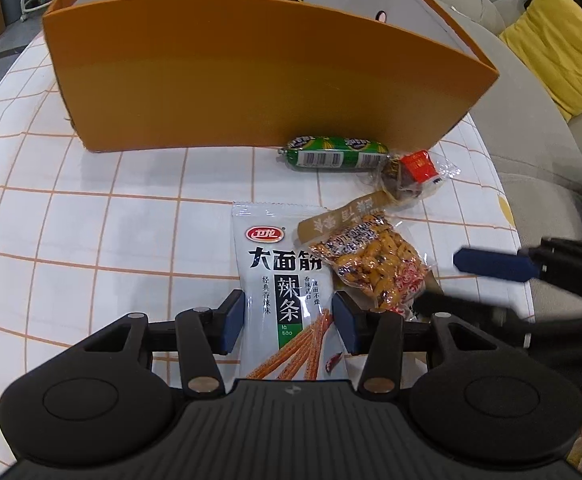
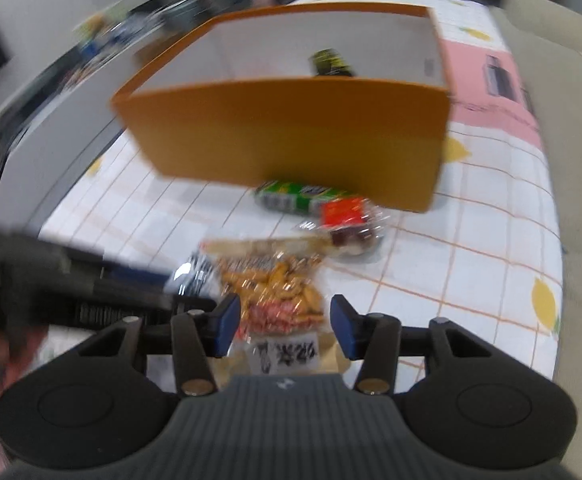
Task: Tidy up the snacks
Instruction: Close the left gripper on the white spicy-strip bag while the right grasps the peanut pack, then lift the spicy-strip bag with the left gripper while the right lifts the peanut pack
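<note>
I see the big orange box [image 1: 251, 68] standing on the checked table [image 1: 71, 232], ready for snacks. My left gripper [image 1: 289, 330] has its blue pads apart around the white spicy-stick bag [image 1: 281, 280], not squeezing yet. My right gripper [image 2: 283, 328] is apart over the peanut bag [image 2: 277, 292]. The green sausage [image 1: 335, 154] and red candy [image 1: 417, 168] wait beside the box.

Printed on white packet [image 1: 287, 280]: red logo "卫龙", large "大面筋", green panel "辣条", small "là tiáo", column "经典香辣味". Barcode on green sausage [image 1: 335, 154], digits unreadable.
</note>
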The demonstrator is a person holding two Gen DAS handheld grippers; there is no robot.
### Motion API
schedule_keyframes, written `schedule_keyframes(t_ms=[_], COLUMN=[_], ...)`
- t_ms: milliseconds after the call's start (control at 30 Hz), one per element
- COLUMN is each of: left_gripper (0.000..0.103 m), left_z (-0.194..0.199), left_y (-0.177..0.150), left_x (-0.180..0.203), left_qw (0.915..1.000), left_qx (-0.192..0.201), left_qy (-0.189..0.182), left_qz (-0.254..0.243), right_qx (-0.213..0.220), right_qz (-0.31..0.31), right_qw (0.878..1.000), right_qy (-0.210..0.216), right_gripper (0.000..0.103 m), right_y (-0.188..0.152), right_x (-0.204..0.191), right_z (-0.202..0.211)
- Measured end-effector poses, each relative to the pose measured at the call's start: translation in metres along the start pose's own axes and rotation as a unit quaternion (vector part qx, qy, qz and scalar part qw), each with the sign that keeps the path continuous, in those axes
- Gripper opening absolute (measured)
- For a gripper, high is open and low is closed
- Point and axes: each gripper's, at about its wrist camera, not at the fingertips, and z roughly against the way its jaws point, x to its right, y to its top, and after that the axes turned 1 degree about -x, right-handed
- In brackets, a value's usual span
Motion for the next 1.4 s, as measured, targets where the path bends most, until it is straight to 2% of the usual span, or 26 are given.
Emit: schedule_keyframes(t_ms=[67,167,467,667,733,933,1033,1067,1100,1167,1233,1400], left_gripper=[0.054,0.054,0.054,0.054,0.054,0.054,0.055,0.055,0.055,0.056,0.057,0.073], left_z=[0.001,0.000,0.001,0.001,0.001,0.002,0.003,0.003,0.004,0.003,0.003,-0.001], left_y=[0.001,0.002,0.002,0.003,0.004,0.005,0.004,0.004,0.004,0.004,0.004,0.004], left_x=[-0.002,-0.003,-0.004,-0.005,-0.005,-0.004,-0.008,-0.008,-0.009,-0.010,-0.008,0.004], left_qw=[1.0000,1.0000,1.0000,1.0000,1.0000,0.9999,0.9999,0.9999,0.9999,0.9999,0.9998,0.9991], left_qx=[0.000,0.000,0.002,0.002,0.002,-0.002,-0.005,-0.006,-0.007,-0.009,-0.011,-0.016], left_qy=[-0.001,0.000,0.001,0.003,0.004,0.011,0.009,0.010,0.010,0.010,0.014,0.037], left_qz=[0.003,0.006,0.004,0.001,-0.001,-0.004,0.002,0.003,0.005,0.007,0.003,-0.008], right_qx=[-0.004,0.000,0.014,0.017,0.025,0.028,0.026,0.026,0.029,0.040,0.042,0.058], right_qz=[0.041,0.089,0.156,0.160,0.149,0.149,0.116,0.103,0.093,0.071,0.016,-0.072], right_qw=[0.999,0.996,0.986,0.982,0.984,0.982,0.987,0.989,0.990,0.992,0.997,0.995], right_qy=[0.004,0.001,-0.066,-0.098,-0.095,-0.111,-0.104,-0.102,-0.102,-0.100,-0.066,-0.030], right_gripper=[0.060,0.069,0.069,0.068,0.062,0.057,0.055,0.043,0.039,0.039,0.038,0.037], right_y=[-0.006,-0.015,-0.023,-0.023,-0.022,-0.023,-0.022,-0.022,-0.021,-0.016,-0.011,-0.007], right_x=[-0.007,-0.024,-0.050,-0.051,-0.049,-0.053,-0.046,-0.042,-0.039,-0.034,-0.022,0.000], right_z=[-0.001,-0.003,-0.026,-0.041,-0.042,-0.034,-0.028,-0.025,-0.022,-0.011,-0.002,0.014])
